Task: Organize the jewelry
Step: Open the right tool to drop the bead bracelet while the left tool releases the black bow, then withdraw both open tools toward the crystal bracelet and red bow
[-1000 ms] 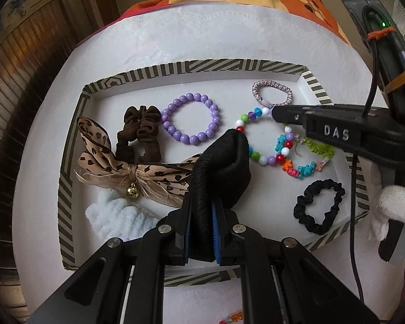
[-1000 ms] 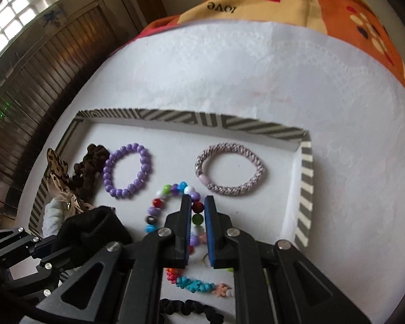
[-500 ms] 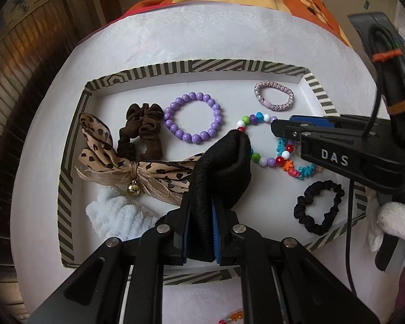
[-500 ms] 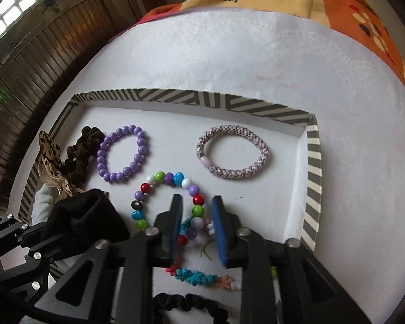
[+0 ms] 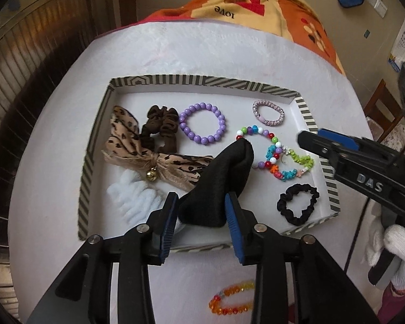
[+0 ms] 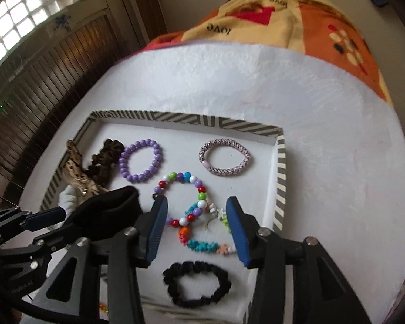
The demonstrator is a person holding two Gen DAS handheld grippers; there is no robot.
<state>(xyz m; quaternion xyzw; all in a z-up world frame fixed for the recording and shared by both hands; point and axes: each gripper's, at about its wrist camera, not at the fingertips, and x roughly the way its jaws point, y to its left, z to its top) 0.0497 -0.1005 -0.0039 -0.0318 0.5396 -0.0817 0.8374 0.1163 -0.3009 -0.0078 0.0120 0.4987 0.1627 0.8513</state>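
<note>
A striped-rim tray (image 5: 305, 113) on the white table holds hair ties and bracelets. My left gripper (image 5: 201, 202) is open, its jaws spread on either side of a black fabric scrunchie (image 5: 218, 183) that rests between them over the tray's near part. My right gripper (image 6: 195, 208) is open and empty above a multicolour bead bracelet (image 6: 191, 197) and a small coloured charm bracelet (image 6: 202, 244). The right gripper also shows in the left wrist view (image 5: 334, 145) at the tray's right edge. The black scrunchie shows at left in the right wrist view (image 6: 108, 216).
In the tray: a leopard bow (image 5: 137, 145), a brown scrunchie (image 5: 159, 127), a purple bead bracelet (image 5: 202, 127), a pink braided tie (image 5: 268, 113), a white fluffy tie (image 5: 132, 197), a thin black scrunchie (image 5: 297, 205). An orange bead bracelet (image 5: 232, 299) lies on the table before the tray.
Both grippers have opened and pulled back and up from the tray. The left let go its tight squeeze on the black scrunchie; the right released the multicolour bracelet area.
</note>
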